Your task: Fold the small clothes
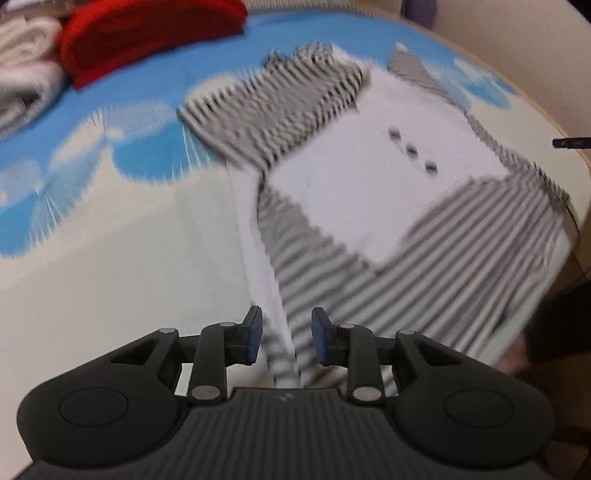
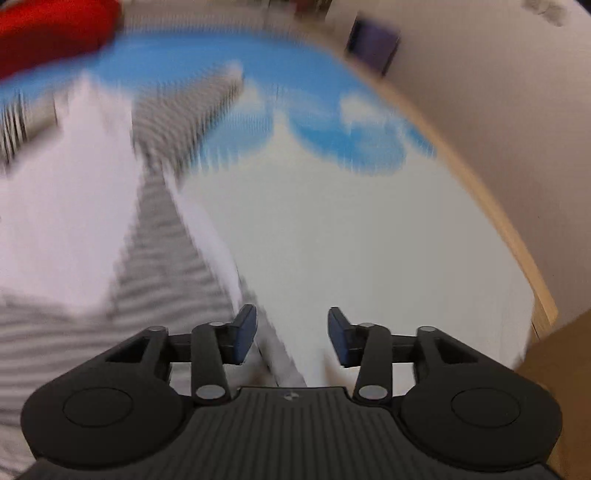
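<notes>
Before you lies a round table (image 1: 110,258) with a wooden rim, covered in a blue-and-white cloth (image 2: 332,240); beyond it stands a plain pale wall (image 2: 498,92), blurred by motion.

Two cameras, one riding behind each pair of my jaws, both tilted steeply down and close over the tabletop (image 1: 110,258).

My left view faces the striped garment (image 1: 369,206) nearly whole; my right view looks past its edge (image 2: 162,240) to bare surface. Both share the garment, the blue cloud-print cover (image 2: 229,62) and the red cloth (image 1: 147,33).
</notes>
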Available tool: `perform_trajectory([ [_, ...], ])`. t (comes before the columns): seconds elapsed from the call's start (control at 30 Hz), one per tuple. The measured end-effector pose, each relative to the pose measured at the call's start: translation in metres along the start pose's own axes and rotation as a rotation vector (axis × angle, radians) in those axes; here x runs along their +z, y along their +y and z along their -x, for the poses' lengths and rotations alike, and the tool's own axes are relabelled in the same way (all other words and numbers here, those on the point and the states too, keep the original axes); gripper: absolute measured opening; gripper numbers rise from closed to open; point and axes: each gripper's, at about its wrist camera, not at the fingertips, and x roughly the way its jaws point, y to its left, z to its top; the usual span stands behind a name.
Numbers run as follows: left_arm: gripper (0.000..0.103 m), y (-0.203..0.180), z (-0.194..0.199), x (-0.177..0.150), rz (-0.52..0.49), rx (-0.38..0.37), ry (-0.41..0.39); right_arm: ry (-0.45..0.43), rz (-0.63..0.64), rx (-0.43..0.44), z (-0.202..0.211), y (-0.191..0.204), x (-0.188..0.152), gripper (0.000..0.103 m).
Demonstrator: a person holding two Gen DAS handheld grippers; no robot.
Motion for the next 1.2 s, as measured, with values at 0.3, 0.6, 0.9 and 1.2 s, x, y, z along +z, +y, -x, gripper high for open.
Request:
perform_trajectory([
  [0.3, 0.065, -0.063, -0.002, 0.070, 0.020, 0.126, -0.228, -0.233, -0.150, 0.231, 0.028, 0.043, 0.040, 0.058],
  [0.6, 0.069, -0.146, -0.043, 0.114, -0.162, 0.275, -0.336, -0.198, -0.312, 0.205, -0.010, 0.099, 0.084, 0.058],
  [0.9, 0.011, -0.190, -0.128, 0.204, -0.232, 0.282, -0.324, -0.049, -0.512, 0.323, -0.066, 0.123, 0.109, 0.011],
  [1.2, 0.061, -0.224, -0.249, 0.299, -0.258, 0.411, -0.267, -0.022, -0.517, 0.337, -0.077, 0.100, 0.130, 0.013],
])
